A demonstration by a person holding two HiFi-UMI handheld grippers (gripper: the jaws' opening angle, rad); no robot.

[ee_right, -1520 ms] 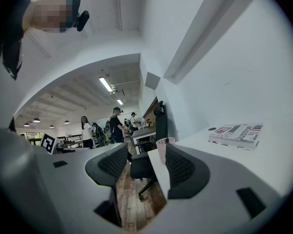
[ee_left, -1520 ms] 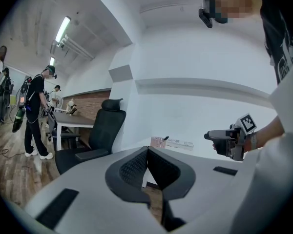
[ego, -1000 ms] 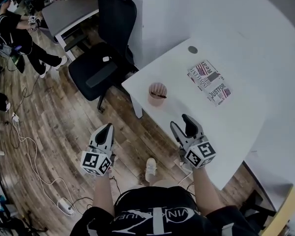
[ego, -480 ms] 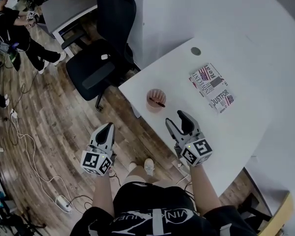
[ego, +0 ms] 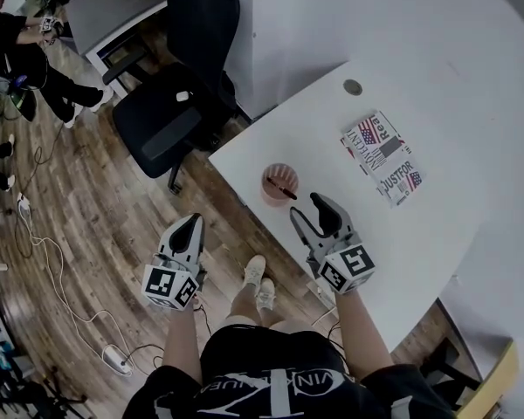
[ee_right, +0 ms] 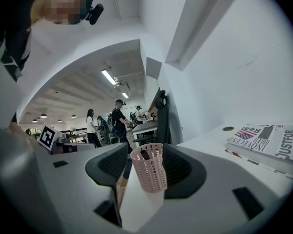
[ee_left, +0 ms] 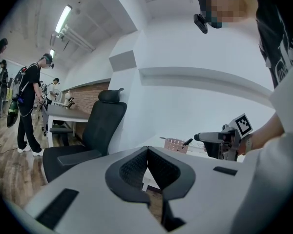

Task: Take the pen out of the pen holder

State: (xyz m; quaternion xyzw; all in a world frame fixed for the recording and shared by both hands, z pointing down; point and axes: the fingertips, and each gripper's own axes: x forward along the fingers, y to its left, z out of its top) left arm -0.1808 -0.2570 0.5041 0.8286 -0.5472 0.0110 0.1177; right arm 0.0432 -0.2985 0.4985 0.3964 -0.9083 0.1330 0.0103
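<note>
- Pink mesh pen holder (ego: 278, 182) stands upright on the white worktop (ego: 437, 234), close to the worktop's edge. It is just ahead of the right gripper (ego: 313, 213) and slightly to its left.
- Dark pen (ego: 282, 191) lies slanted inside the pen holder. In the right gripper view only its dark tip shows, just over the rim.
- Right gripper has its jaws spread wide and grips nothing. In its own view the pen holder sits framed in the gap, but it is beyond the fingertips and touches neither jaw.
- Right gripper hangs above the worktop near its edge and points toward the pen holder.
- Left gripper (ego: 189, 227) has its jaws closed, tips meeting, with nothing between them. It is off the worktop, above the wooden floor (ego: 87, 190), well to the left of the right gripper and about level with it.
- Magazine (ego: 386, 157) lies flat on the worktop, ahead and to the right of the right gripper, well apart from the pen holder. A round cable cap (ego: 353, 86) sits in the worktop beyond it.
- Black office chair (ego: 170, 116) stands ahead of the left gripper, beside the worktop.
- Far ahead and to the left of the left gripper stands a person in dark clothes (ego: 17, 55).
- White cable (ego: 44, 260) trails over the floor to the left of the left gripper.
</note>
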